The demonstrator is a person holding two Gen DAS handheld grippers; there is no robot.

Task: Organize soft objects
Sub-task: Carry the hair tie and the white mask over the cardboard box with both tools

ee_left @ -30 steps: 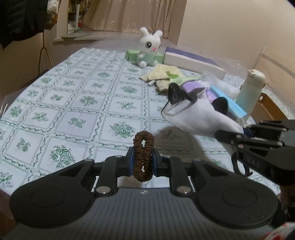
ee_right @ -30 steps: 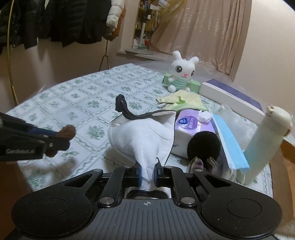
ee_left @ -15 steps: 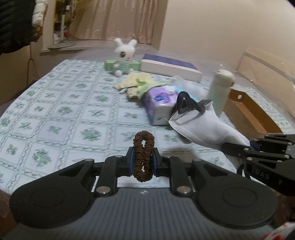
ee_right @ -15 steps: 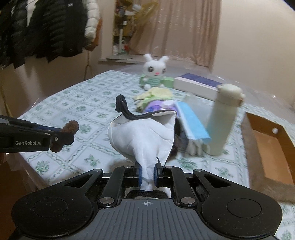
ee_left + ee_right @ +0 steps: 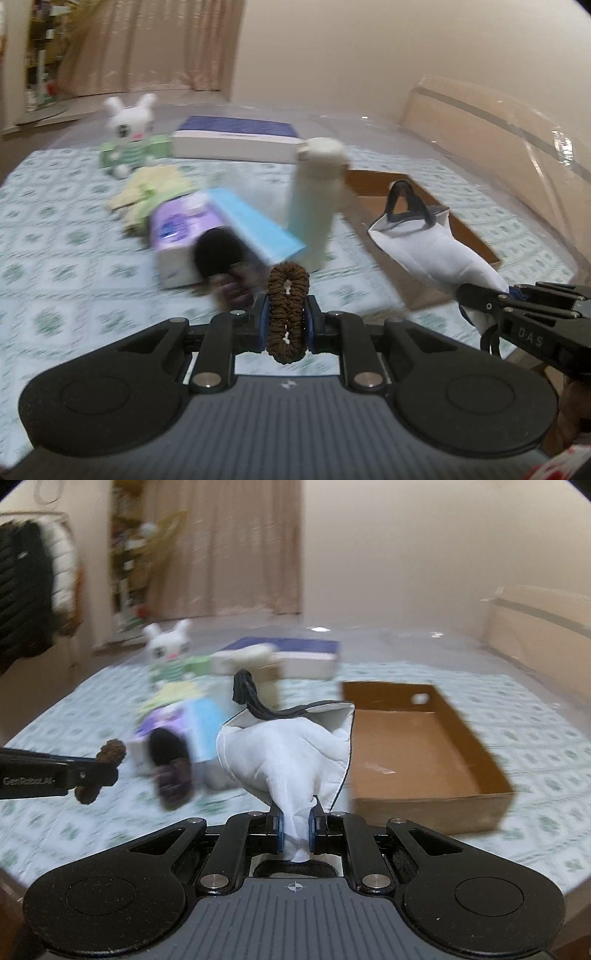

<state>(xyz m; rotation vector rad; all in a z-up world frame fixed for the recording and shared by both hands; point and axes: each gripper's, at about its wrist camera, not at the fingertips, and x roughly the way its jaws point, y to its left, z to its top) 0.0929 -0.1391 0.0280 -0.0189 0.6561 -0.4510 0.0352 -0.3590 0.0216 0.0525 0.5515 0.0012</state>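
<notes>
Cardboard box (image 5: 424, 746) sits open on the table's right part, shallow, brown, nothing visible inside; a small hole in its far wall. In the left wrist view only part of the box (image 5: 373, 184) shows, behind the bottle and the cloth.

Left gripper (image 5: 286, 321) clamped on a brown scrunchie (image 5: 287, 312), ribbed loop standing upright between the pads, squeezed into a narrow oval, held in the air above the tablecloth (image 5: 55, 258). From the right wrist view the same scrunchie (image 5: 107, 755) pokes out above and below the left gripper's (image 5: 92, 773) tips, left of the pile.

Right gripper (image 5: 297, 827) clenched on a white fabric pouch (image 5: 291, 753), pinched at its narrow end; it fans out wide at the far end, dark piping along the edge, a dark loop handle sticking up. It hangs in the air just left of the box. In the left wrist view the pouch (image 5: 432, 247) sits in front of the box, with the right gripper (image 5: 506, 295) at its lower end.

Blurry pile on the table: plush bunny (image 5: 129, 133), yellow-green cloths (image 5: 147, 188), purple tissue pack (image 5: 177, 229), light blue flat pack (image 5: 251, 225), black fuzzy item (image 5: 218, 251), pale bottle (image 5: 314, 195) upright, flat white-and-navy box (image 5: 236, 138).

Versus a second ago: both grippers have swung right, the box now in full view, grips unchanged, heavier motion blur.
</notes>
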